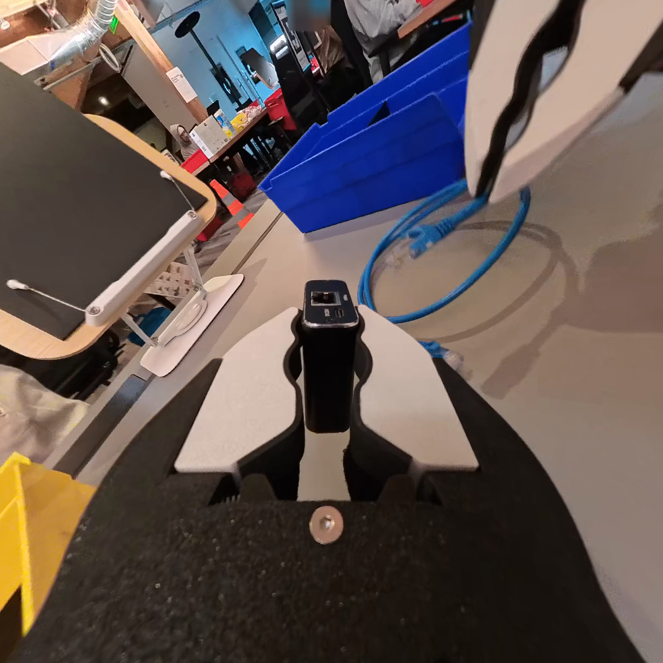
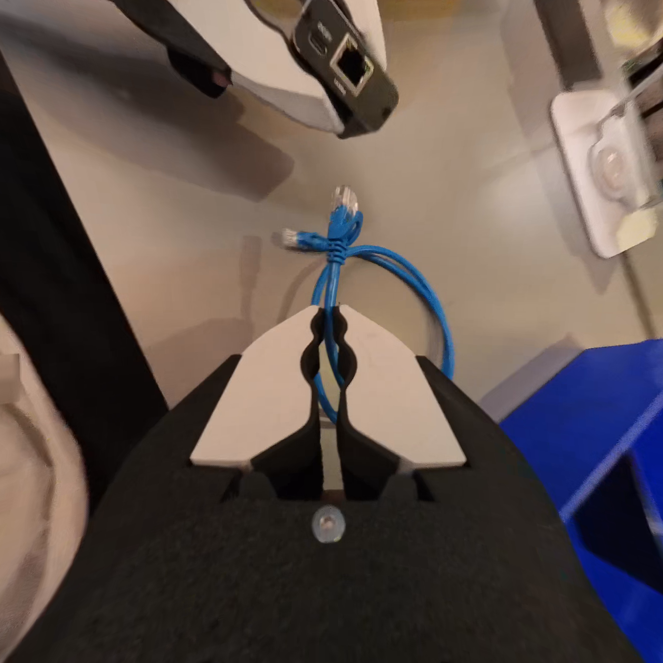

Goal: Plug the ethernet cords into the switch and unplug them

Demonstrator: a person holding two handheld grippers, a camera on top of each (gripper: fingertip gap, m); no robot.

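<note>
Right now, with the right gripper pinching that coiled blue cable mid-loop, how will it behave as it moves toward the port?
Probably floppy: the thin blue ethernet cable hangs in slack loops from the right gripper. Both clear plugs stick out past the fingers unsupported, so they will likely sway. Aiming one at the small black switch looks hard from this grip.

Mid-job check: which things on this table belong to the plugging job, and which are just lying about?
In the job:
- black switch, clamped in the left gripper, ethernet port empty
- blue ethernet cord, held in the right gripper, both plugs free

Lying about:
- blue bins at the table's far side
- white stand carrying a black board
- yellow bin, near left
</note>
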